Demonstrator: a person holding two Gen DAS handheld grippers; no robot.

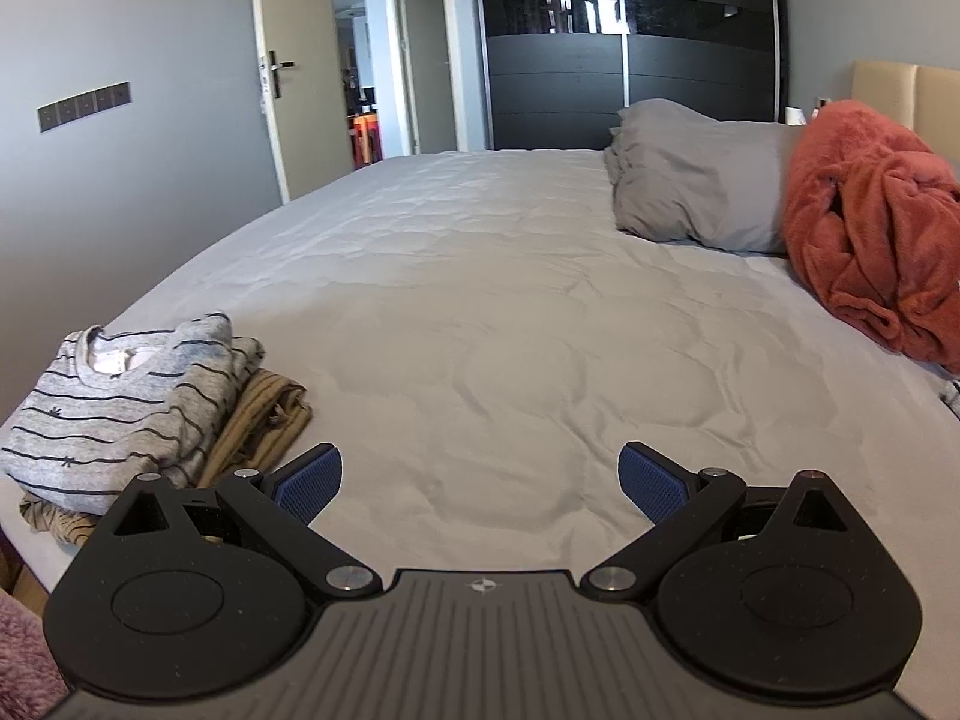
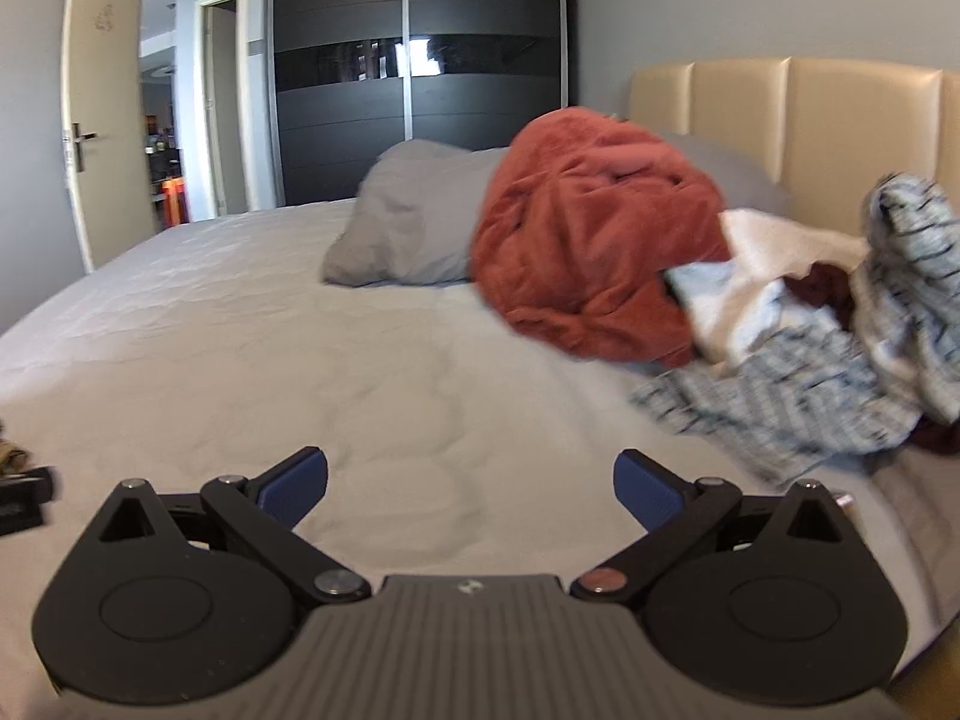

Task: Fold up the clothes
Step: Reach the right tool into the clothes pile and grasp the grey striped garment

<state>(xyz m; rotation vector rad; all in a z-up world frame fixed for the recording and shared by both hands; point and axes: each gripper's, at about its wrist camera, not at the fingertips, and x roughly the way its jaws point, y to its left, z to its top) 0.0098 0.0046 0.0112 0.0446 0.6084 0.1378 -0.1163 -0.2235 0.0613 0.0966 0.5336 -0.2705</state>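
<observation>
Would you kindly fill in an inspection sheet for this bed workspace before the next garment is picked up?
Surface: grey bed, middle bare.
Job's things: folded striped top stacked on folded tan garment at left; unfolded pile at right.
Clutter: red blanket against grey pillow.
Grippers: left hand-held gripper open, empty; right hand-held gripper open, empty.
Cables: nothing seen.
Surroundings: dark wardrobe, open door, beige headboard.

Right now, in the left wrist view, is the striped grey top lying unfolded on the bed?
No: the striped grey top sits folded on an olive garment near the edge of the bed.
</observation>
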